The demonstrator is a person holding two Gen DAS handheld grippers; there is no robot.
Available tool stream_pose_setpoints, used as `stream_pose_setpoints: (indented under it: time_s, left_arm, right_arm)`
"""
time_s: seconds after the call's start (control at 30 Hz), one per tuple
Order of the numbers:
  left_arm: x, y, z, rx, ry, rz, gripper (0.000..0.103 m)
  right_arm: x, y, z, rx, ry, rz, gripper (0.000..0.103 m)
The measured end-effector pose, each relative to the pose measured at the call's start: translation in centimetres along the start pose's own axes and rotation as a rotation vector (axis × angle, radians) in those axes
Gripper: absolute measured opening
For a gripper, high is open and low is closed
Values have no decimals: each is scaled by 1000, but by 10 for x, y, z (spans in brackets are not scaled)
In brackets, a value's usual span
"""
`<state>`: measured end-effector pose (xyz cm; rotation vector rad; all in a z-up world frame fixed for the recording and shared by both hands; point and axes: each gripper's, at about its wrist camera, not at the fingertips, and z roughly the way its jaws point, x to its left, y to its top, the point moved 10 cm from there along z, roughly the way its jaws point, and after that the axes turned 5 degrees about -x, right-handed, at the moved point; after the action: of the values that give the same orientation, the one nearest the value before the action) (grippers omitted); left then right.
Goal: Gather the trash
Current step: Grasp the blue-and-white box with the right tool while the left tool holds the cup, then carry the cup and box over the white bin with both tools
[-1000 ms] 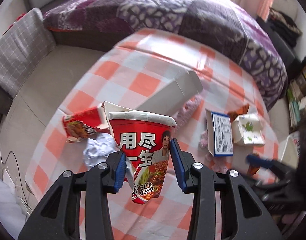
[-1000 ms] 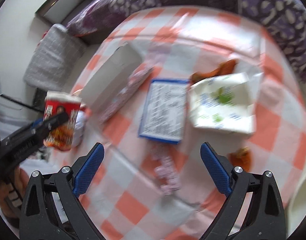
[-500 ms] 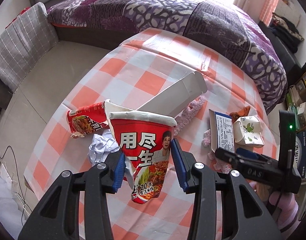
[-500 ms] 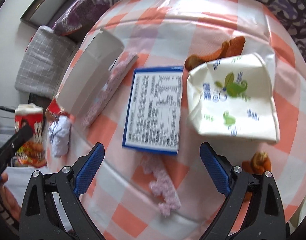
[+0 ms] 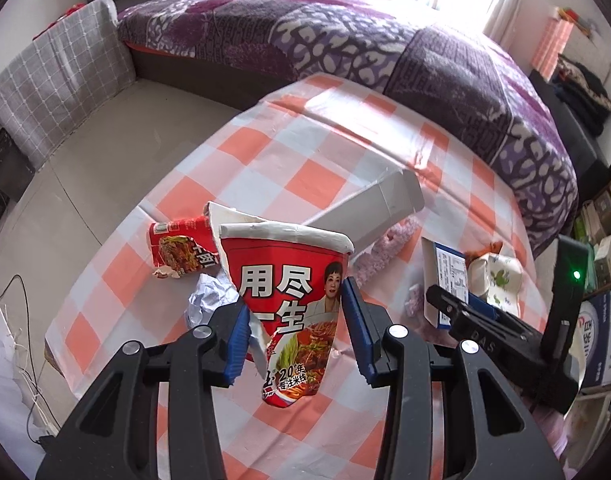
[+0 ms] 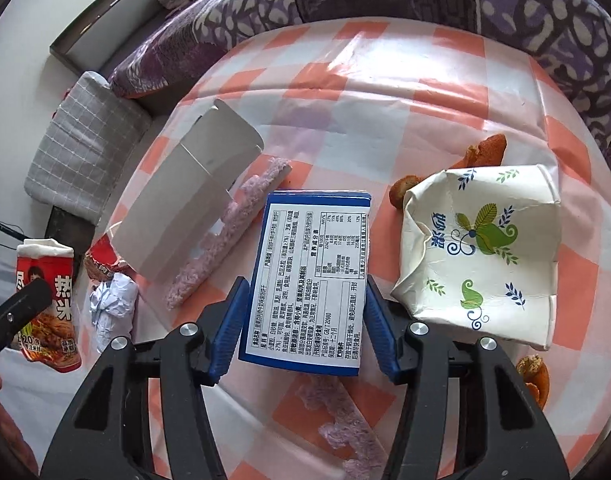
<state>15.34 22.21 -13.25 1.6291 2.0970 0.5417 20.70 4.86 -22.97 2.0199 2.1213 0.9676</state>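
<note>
Left gripper (image 5: 295, 330): clamped on a torn red noodle cup (image 5: 291, 300), lifted clear of the checked tablecloth (image 5: 317, 172). The cup's long axis runs along the fingers, its white rim pointing away from the gripper and its torn base toward it. Just left of the fingers and beyond them lie a crumpled paper ball (image 5: 207, 300) and a red wrapper scrap (image 5: 181, 250); a grey carton sleeve (image 5: 369, 216) lies beyond the cup.

Right gripper (image 6: 303, 326): jaws closing, with a blue box (image 6: 307, 280) between the pads; the pads stand at its side edges, firm contact not confirmed. The box lies flat, label up, long axis along the fingers, its far end pointing away. A crushed white paper cup (image 6: 481, 256) lies just right of the fingers.
</note>
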Motion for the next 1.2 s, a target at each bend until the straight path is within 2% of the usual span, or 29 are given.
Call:
stream_pose_setpoints:
  time_s: [0.23, 0.4, 0.73, 1.2]
  left_arm:
    - [3, 14, -11, -69, 16, -62, 43]
    - [-6, 21, -17, -104, 17, -69, 43]
    - [-36, 25, -26, -162, 16, -47, 43]
    - [-101, 20, -40, -233, -30, 10, 43]
  right_arm:
    - [5, 22, -43, -123, -10, -41, 53]
    - [3, 32, -66, -175, -40, -62, 53]
    - [-21, 37, -106, -241, -98, -67, 53]
    - [-61, 34, -151, -287, -144, -13, 54]
